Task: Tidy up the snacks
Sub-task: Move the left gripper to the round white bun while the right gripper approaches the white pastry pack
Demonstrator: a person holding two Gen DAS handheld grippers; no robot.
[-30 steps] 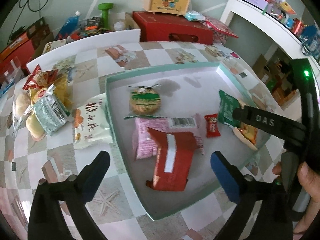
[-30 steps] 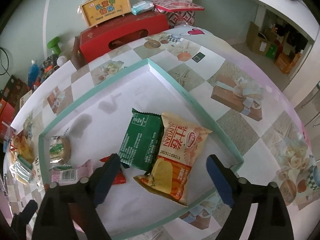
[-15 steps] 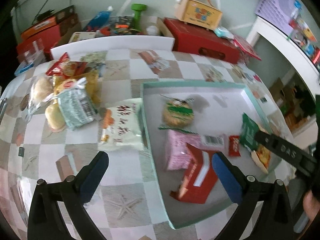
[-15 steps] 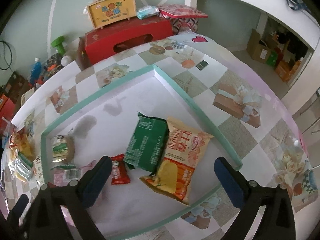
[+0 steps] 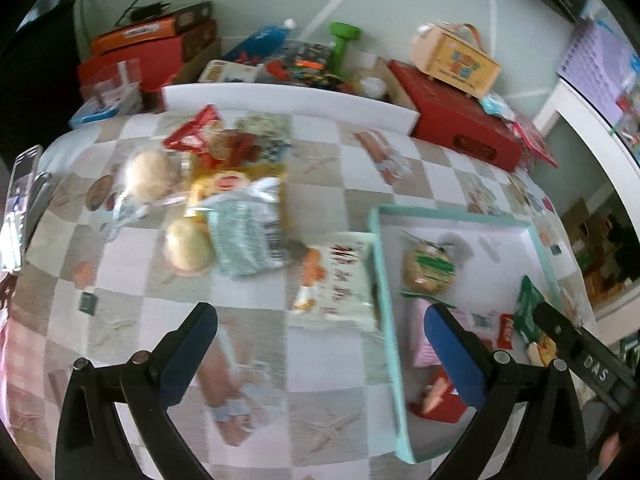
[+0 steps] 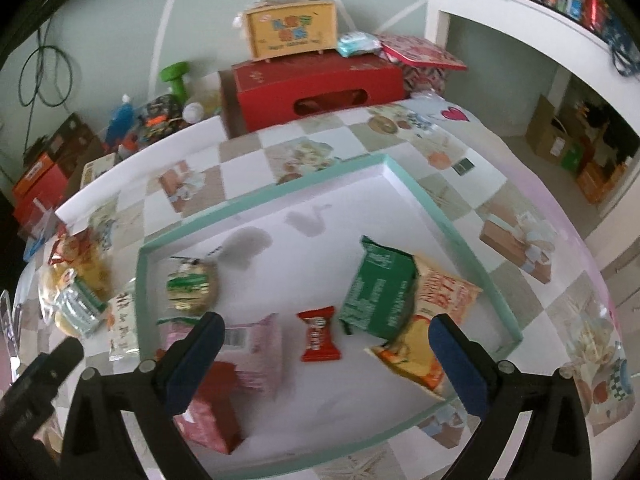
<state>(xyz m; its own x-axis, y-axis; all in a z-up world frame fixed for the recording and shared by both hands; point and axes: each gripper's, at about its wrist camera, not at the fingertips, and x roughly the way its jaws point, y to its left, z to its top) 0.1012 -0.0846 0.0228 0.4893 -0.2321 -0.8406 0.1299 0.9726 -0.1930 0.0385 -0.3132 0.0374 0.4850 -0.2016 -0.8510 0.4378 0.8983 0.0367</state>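
A teal-rimmed white tray (image 6: 448, 224) (image 5: 386, 312) lies on the checkered table. In it are a round cookie pack (image 6: 192, 286), a pink pack (image 6: 252, 348), a red box (image 6: 208, 412), a small red candy (image 6: 319, 334), a green pack (image 6: 380, 296) and an orange pack (image 6: 428, 328). My left gripper (image 5: 318, 356) is open and empty over the table left of the tray, near a white snack pack (image 5: 340, 278). A heap of loose snacks (image 5: 212, 200) lies farther left. My right gripper (image 6: 326, 360) is open and empty above the tray.
A red box (image 6: 320, 88) with a yellow carry case (image 6: 290, 26) stands behind the table. Boxes and clutter (image 5: 152, 52) line the far wall. A phone (image 5: 18, 204) lies at the table's left edge. A white shelf (image 6: 540, 20) is at right.
My left gripper has swung left, from above the tray to the table beside the white pack. My right gripper has pulled back and shifted left, so more of the tray shows.
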